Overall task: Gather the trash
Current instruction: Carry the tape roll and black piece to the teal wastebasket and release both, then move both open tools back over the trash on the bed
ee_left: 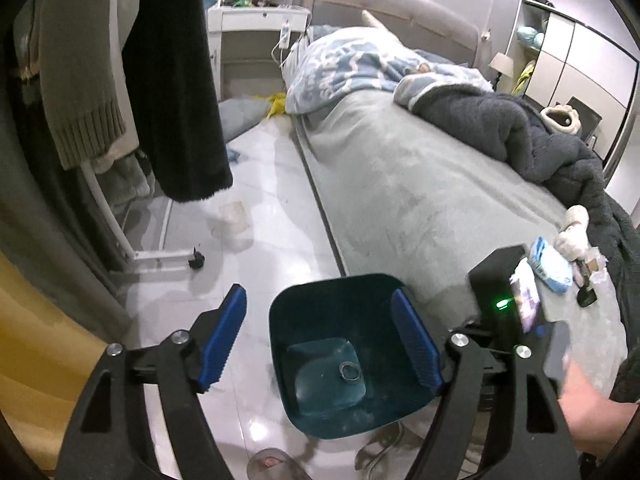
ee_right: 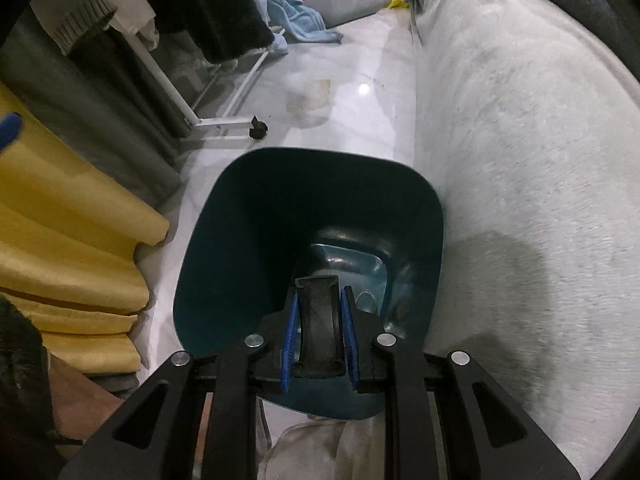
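Observation:
A dark teal trash bin [ee_left: 320, 344] stands on the floor beside the bed; it also shows in the right wrist view [ee_right: 256, 240]. A small ring-like item [ee_left: 349, 372] lies on its bottom. My left gripper [ee_left: 320, 340] is open and empty above the bin. My right gripper [ee_right: 320, 332] is shut on a curved black strip [ee_right: 319, 320] held over the bin's mouth. The right gripper's body [ee_left: 504, 292] shows in the left wrist view at the bed's edge. Blue-and-white wrappers [ee_left: 550, 264] and small items lie on the bed corner.
A grey bed [ee_left: 420, 200] with dark and blue blankets fills the right. A clothes rack with hanging garments [ee_left: 176, 80] and a wheeled base [ee_left: 196, 260] stands left. Yellow curtain [ee_right: 68, 240] at left. A crumpled clear plastic piece [ee_left: 234, 220] lies on the glossy floor. Slippers lie near the bin.

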The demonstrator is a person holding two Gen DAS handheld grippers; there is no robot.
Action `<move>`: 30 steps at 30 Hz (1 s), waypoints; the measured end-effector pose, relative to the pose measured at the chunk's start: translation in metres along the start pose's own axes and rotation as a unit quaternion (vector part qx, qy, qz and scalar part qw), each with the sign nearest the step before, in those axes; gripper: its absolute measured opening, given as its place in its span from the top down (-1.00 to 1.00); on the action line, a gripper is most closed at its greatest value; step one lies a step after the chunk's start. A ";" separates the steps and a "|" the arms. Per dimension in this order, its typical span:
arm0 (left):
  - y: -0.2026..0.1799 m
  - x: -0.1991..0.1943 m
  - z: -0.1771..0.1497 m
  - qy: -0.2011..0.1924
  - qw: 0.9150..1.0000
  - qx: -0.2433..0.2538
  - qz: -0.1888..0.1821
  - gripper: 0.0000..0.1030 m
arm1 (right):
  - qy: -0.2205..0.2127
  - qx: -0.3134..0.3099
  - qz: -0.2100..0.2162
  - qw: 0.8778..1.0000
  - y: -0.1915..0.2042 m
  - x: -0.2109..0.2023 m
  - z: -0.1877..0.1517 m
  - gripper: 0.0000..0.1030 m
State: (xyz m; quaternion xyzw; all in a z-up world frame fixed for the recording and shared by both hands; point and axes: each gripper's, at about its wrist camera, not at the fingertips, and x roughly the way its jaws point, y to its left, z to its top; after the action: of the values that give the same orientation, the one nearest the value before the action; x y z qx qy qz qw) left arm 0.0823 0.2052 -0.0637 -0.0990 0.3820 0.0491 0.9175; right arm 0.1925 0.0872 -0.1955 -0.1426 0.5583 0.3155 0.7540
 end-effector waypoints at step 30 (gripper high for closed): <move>-0.063 -0.074 0.038 -0.138 0.988 0.039 -0.061 -0.92 | -0.199 -0.061 -0.029 0.978 -0.004 -0.170 -0.021 -0.83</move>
State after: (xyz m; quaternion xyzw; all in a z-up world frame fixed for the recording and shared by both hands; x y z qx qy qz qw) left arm 0.0671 0.1515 0.0245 -0.0789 0.2468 -0.0090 0.9658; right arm 0.1487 0.0183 -0.0446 -0.1391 0.3724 0.3491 0.8486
